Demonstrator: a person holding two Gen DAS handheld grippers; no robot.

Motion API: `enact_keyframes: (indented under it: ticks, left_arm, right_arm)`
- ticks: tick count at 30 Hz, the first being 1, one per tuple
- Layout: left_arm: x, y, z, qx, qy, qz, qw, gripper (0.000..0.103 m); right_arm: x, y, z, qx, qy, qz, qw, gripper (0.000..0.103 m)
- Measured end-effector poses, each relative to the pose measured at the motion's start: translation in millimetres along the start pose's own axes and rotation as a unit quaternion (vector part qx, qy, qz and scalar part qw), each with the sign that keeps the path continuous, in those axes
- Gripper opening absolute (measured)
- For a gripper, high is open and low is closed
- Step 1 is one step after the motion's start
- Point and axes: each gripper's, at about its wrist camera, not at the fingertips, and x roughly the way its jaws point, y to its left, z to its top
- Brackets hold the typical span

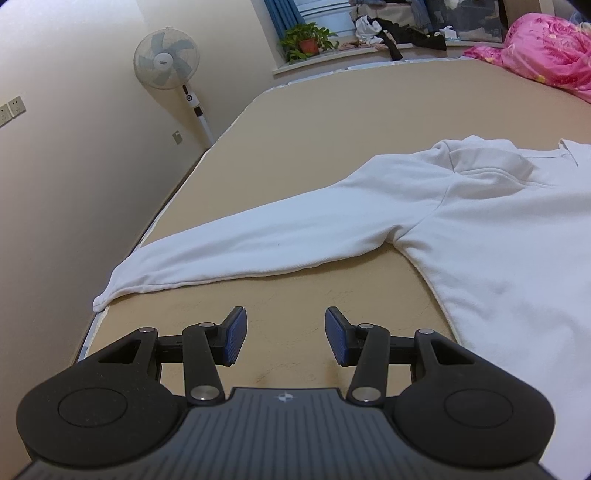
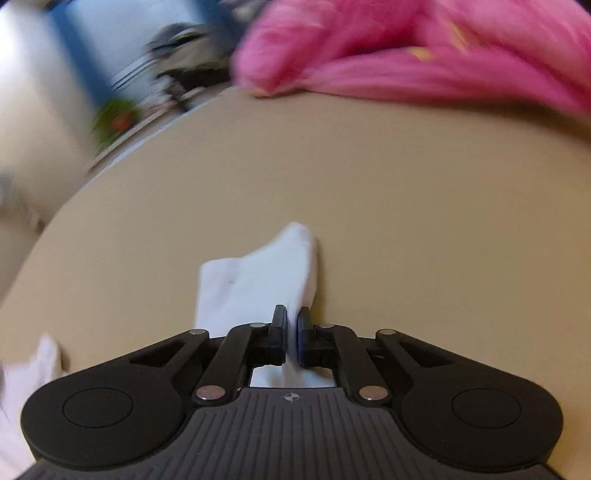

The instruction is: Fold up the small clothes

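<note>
A: Where is the garment lying?

B: A white sweatshirt is spread flat on the tan bed. One long sleeve stretches toward the bed's left edge, and its cuff hangs just over that edge. The body of the sweatshirt covers the right part of the left wrist view and runs off the frame.

A: And the left gripper?

B: The left gripper has its jaws spread wide with nothing between them. It sits over bare bed near the front edge, apart from the sleeve, which lies just beyond the blue pads.

A: What about the right one?

B: The right gripper is clamped on a fold of white cloth, which rises between the pads and stands up beyond the fingertips over the bed. More white cloth shows at the lower left of that view. The far part of that view is motion-blurred, so I cannot tell which part of the garment it holds.

A: Anything else around?

B: A pink quilt is bunched at the far right corner of the bed. Past the far edge a windowsill carries a potted plant and a heap of dark and light clothes. A standing fan is against the wall beyond the bed's left edge.
</note>
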Motion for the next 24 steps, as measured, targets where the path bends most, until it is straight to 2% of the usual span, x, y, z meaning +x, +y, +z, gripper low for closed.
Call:
enact_keyframes:
  ticks: [1, 2, 3, 4, 5, 6, 7, 9, 12, 14, 15, 17, 18, 20, 22, 24]
  left_arm:
    - [0.0, 0.7, 0.1, -0.001, 0.000, 0.000, 1.0000, 0.052]
    - [-0.1, 1.5, 0.3, -0.003, -0.001, 0.000, 1.0000, 0.052]
    - [0.0, 1.9, 0.6, -0.005, -0.001, -0.001, 1.0000, 0.052]
    - [0.2, 1.9, 0.9, -0.005, -0.001, -0.003, 1.0000, 0.052]
    - [-0.1, 1.3, 1.1, -0.003, -0.002, -0.005, 1.0000, 0.052]
    - [-0.9, 0.3, 1.1, 0.000, -0.004, -0.007, 1.0000, 0.052]
    - [-1.8, -0.7, 0.7, 0.003, -0.006, -0.009, 0.9999, 0.052]
    - [-3.8, -1.7, 0.7, 0.004, -0.009, -0.012, 0.9999, 0.052]
    - [-6.9, -2.9, 1.8, 0.001, -0.014, -0.016, 0.9998, 0.052]
    - [-10.3, -3.7, 2.1, -0.001, -0.018, -0.018, 0.9997, 0.052]
    - [-12.4, -3.7, 2.3, -0.002, -0.020, -0.020, 0.9996, 0.052]
    - [-16.2, -4.1, 3.0, -0.005, -0.026, -0.025, 0.9994, 0.052]
    - [-18.7, -4.4, 3.3, -0.006, -0.029, -0.027, 0.9992, 0.052]
    - [-23.7, -4.9, 3.7, -0.009, -0.034, -0.035, 0.9988, 0.052]
    - [-28.8, -4.9, 3.8, -0.014, -0.036, -0.045, 0.9982, 0.052]
    - [-37.0, -4.4, 3.5, -0.024, -0.038, -0.053, 0.9975, 0.052]
  right_arm:
    - [-19.5, -16.1, 5.3, 0.066, -0.075, -0.027, 0.995, 0.004]
    - [-48.0, -35.8, -0.9, 0.142, -0.159, -0.070, 0.974, 0.004]
    - [-70.2, -52.2, -11.9, 0.203, -0.220, -0.134, 0.945, 0.005]
    - [-82.2, -68.3, -24.2, 0.248, -0.236, -0.190, 0.920, 0.005]
    - [-83.4, -84.1, -35.0, 0.276, -0.214, -0.219, 0.911, 0.004]
    - [-78.6, -97.6, -43.0, 0.290, -0.176, -0.230, 0.912, 0.004]
    - [-78.9, -107.1, -52.2, 0.292, -0.158, -0.227, 0.915, 0.002]
    - [-86.8, -111.7, -55.5, 0.286, -0.172, -0.208, 0.920, 0.003]
    - [-82.0, -116.3, -48.6, 0.273, -0.159, -0.215, 0.924, 0.002]
    - [-82.3, -121.0, -47.1, 0.284, -0.150, -0.236, 0.917, 0.003]
    - [-89.2, -121.9, -43.7, 0.291, -0.149, -0.257, 0.909, 0.004]
    - [-116.0, -109.5, -49.8, 0.282, -0.163, -0.316, 0.891, 0.016]
    - [-126.1, -104.5, -46.7, 0.274, -0.168, -0.325, 0.889, 0.017]
    - [-148.5, -92.9, -44.0, 0.264, -0.164, -0.300, 0.902, 0.017]
    - [-170.9, -71.3, -46.0, 0.254, -0.155, -0.247, 0.922, 0.017]
    - [-191.4, -36.2, -54.6, 0.228, -0.127, -0.189, 0.947, 0.017]
